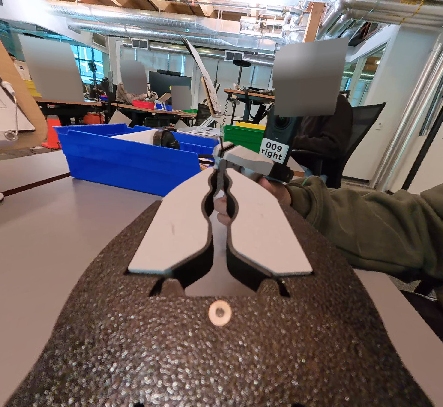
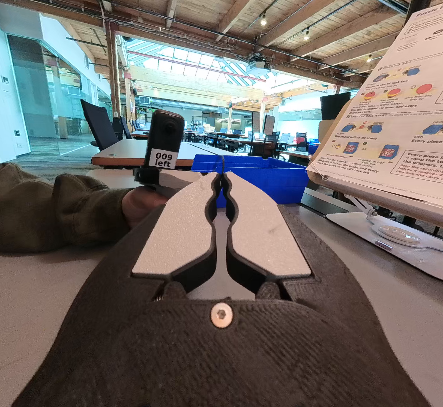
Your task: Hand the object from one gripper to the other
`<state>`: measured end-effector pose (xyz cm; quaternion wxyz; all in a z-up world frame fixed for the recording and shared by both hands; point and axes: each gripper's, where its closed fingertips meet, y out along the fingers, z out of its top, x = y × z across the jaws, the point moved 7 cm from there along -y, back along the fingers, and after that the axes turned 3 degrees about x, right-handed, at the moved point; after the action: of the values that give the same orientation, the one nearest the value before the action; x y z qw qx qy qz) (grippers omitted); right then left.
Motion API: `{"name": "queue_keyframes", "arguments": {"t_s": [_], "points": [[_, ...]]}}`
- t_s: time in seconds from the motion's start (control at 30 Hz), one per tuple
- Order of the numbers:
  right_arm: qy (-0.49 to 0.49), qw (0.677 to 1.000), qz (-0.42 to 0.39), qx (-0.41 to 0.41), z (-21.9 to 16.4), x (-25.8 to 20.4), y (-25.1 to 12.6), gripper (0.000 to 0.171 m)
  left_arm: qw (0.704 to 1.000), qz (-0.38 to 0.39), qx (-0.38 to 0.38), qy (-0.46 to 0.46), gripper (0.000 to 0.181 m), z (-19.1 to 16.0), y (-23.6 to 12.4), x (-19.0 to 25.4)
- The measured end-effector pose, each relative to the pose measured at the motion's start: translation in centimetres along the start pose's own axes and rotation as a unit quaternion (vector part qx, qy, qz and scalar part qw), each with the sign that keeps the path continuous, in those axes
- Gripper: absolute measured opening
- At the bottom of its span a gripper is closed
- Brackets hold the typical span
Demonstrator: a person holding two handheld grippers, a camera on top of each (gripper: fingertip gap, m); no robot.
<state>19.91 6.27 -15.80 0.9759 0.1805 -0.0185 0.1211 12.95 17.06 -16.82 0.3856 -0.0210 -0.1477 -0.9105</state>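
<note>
In the left wrist view my left gripper [image 1: 221,175] is shut on a thin grey strip [image 1: 221,179] that runs up between its fingertips. The strip's white lower end shows lower down between the fingers. My right gripper [image 1: 219,153] comes in from the right and grips the strip's upper part, and a thin black loop [image 1: 222,145] sticks up above it. In the right wrist view my right gripper [image 2: 222,175] is shut, with the thin black piece [image 2: 223,163] rising from its tips. The left gripper's finger [image 2: 177,178] reaches in from the left, its tips hidden.
A blue bin [image 1: 124,163] with a white roll [image 1: 136,135] stands on the grey table [image 1: 48,227] just beyond the grippers; it also shows in the right wrist view [image 2: 263,175]. A green bin [image 1: 242,136] stands behind it. A tilted instruction sheet on a stand [image 2: 383,131] is at the right. A sleeved arm [image 1: 359,215] crosses from the right. Less than 4 cm separates the two grippers' tips.
</note>
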Motion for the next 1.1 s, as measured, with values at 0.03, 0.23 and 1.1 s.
{"name": "queue_keyframes", "arguments": {"t_s": [0.03,0.23,1.1], "points": [[-0.001,1.0,0.003,-0.002,0.0,-0.1,0.0,0.001,1.0,0.001,0.0,-0.008,0.008,0.0,0.0,-0.1],[-0.008,1.0,-0.001,-0.002,0.1,0.0,0.0,0.001,1.0,0.004,0.001,-0.01,0.001,0.3,-0.1,-0.2],[-0.519,0.793,-0.075,-0.31,-3.6,-0.8,0.7,0.004,0.813,0.19,-0.308,0.456,0.001,-3.0,0.5,-1.2]]}}
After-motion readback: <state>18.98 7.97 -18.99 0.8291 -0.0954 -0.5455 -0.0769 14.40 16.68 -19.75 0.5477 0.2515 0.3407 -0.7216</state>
